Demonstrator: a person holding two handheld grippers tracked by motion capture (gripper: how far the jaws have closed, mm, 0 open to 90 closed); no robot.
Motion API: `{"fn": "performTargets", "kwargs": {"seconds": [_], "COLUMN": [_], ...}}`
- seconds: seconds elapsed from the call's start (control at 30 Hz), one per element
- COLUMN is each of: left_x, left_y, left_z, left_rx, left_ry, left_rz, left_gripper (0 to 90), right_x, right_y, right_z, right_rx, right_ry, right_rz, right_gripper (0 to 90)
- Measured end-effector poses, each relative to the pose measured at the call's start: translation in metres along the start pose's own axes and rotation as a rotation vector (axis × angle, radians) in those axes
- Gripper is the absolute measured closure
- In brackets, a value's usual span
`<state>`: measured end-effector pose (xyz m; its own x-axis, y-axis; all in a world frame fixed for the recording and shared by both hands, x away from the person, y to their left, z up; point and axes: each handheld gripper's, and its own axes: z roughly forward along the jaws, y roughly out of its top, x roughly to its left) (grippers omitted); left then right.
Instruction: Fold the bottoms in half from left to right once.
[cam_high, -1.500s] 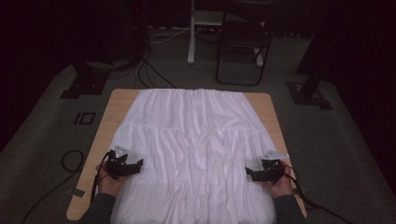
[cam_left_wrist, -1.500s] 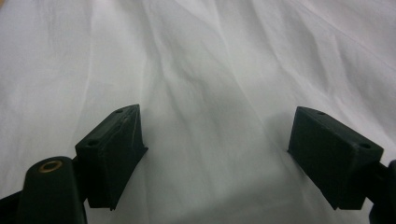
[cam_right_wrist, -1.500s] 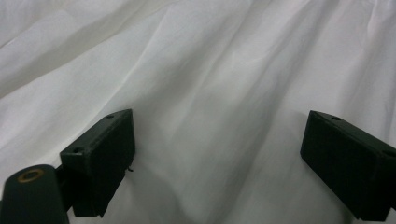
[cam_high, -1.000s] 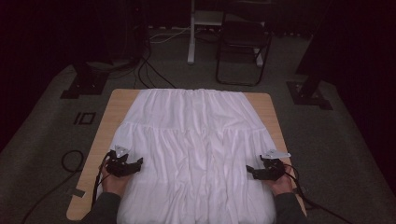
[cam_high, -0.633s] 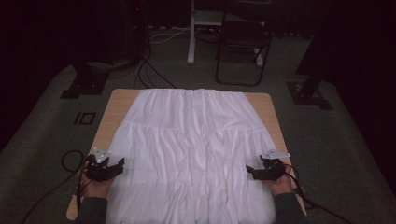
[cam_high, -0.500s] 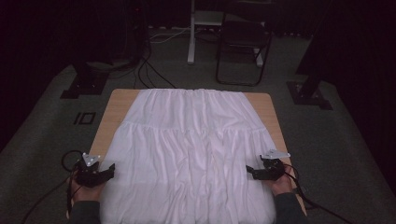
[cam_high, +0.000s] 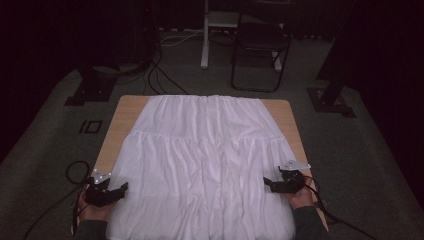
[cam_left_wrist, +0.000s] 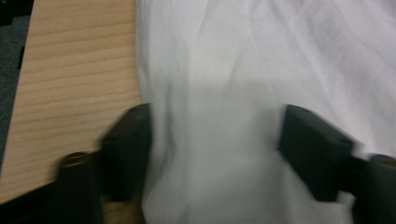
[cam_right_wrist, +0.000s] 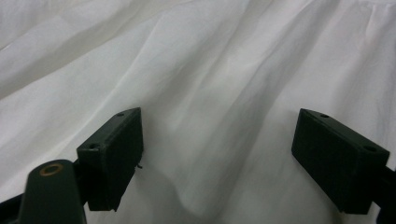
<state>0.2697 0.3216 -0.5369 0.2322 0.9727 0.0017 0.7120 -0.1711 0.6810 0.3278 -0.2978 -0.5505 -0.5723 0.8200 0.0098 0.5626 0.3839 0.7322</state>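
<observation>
Cloth (cam_high: 205, 160), white and pleated, covers most of the worktop (cam_high: 125, 112) in the high view; our left tongs (cam_high: 122, 189) sit at its near left edge, our right tongs (cam_high: 267, 183) at its near right edge. Left gripper view: jaws wide apart, blurred, cloth (cam_left_wrist: 261, 70) between them, gripping nothing; bare worktop (cam_left_wrist: 74, 70) beside. Right gripper view: jaws wide apart over cloth (cam_right_wrist: 210, 70), holding nothing.

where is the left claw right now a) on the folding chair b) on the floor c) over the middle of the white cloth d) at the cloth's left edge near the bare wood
d: in the left gripper view the left claw stands open astride the left edge of the white pleated cloth, with the bare light wooden table beside it.
</observation>
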Motion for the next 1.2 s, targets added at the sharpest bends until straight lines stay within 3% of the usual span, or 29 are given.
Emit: {"fn": "performTargets", "kwargs": {"seconds": [0.07, 0.13, 0.17, 0.2, 0.23, 0.33, 0.43, 0.5, 0.6, 0.67, 0.77, 0.8, 0.83, 0.9, 0.97, 1.1, 1.17, 1.2], "left_x": [0.002, 0.004, 0.004, 0.004, 0.003, 0.001, 0.002, 0.004, 0.003, 0.002, 0.003, 0.005, 0.006, 0.017, 0.036, 0.081, 0.100, 0.110], "left_y": [0.000, 0.000, 0.000, 0.001, 0.001, 0.002, 0.002, 0.002, 0.003, 0.003, 0.003, 0.004, 0.005, 0.006, 0.009, 0.012, 0.014, 0.016], "left_z": [-0.001, -0.002, -0.003, -0.002, -0.003, -0.003, -0.003, -0.002, -0.002, -0.003, -0.002, -0.003, -0.004, -0.007, -0.014, -0.031, -0.035, -0.036], "left_rx": [-0.004, -0.004, -0.003, -0.003, 0.000, 0.009, 0.011, 0.009, 0.012, 0.016, 0.016, 0.023, 0.032, 0.025, -0.009, -0.078, -0.087, -0.077], "left_ry": [-0.015, -0.035, -0.040, -0.052, -0.054, -0.039, -0.051, -0.057, -0.051, -0.046, -0.046, -0.019, 0.007, 0.036, 0.047, 0.086, 0.131, 0.178], "left_rz": [0.008, 0.015, 0.021, 0.027, 0.033, 0.055, 0.044, 0.036, 0.042, 0.050, 0.053, 0.068, 0.078, 0.068, 0.025, -0.076, -0.105, -0.113], "left_gripper": [52.1, 68.6, 76.4, 80.1, 84.1, 87.1, 87.3, 87.3, 87.3, 87.3, 87.5, 87.7, 88.0, 88.2, 88.4, 88.5, 88.5, 88.5], "right_x": [0.000, 0.000, -0.001, -0.002, -0.003, -0.011, -0.019, -0.020, -0.018, -0.015, -0.011, -0.012, -0.013, -0.016, -0.020, -0.022, -0.021, -0.021], "right_y": [0.000, 0.000, 0.000, 0.000, 0.000, -0.003, -0.014, -0.026, -0.036, -0.038, -0.038, -0.038, -0.037, -0.037, -0.039, -0.040, -0.040, -0.040], "right_z": [0.000, -0.003, -0.007, -0.010, -0.018, -0.041, -0.058, -0.061, -0.058, -0.054, -0.050, -0.051, -0.053, -0.056, -0.057, -0.057, -0.057, -0.057], "right_rx": [0.000, -0.010, -0.007, -0.004, -0.020, -0.053, -0.023, 0.000, 0.030, 0.065, 0.062, 0.062, 0.060, 0.054, 0.042, 0.038, 0.038, 0.037], "right_ry": [0.000, -0.011, 0.007, 0.016, -0.009, -0.100, -0.192, -0.207, -0.185, -0.180, -0.145, -0.139, -0.137, -0.142, -0.153, -0.165, -0.169, -0.170], "right_rz": [-0.003, 0.015, 0.031, 0.043, 0.047, 0.101, 0.130, 0.154, 0.170, 0.156, 0.145, 0.139, 0.139, 0.144, 0.164, 0.167, 0.158, 0.156], "right_gripper": [16.6, 35.9, 44.3, 45.6, 45.5, 36.8, 26.0, 20.7, 17.5, 16.6, 25.1, 31.3, 47.2, 67.2, 76.9, 82.0, 82.7, 82.9]}}
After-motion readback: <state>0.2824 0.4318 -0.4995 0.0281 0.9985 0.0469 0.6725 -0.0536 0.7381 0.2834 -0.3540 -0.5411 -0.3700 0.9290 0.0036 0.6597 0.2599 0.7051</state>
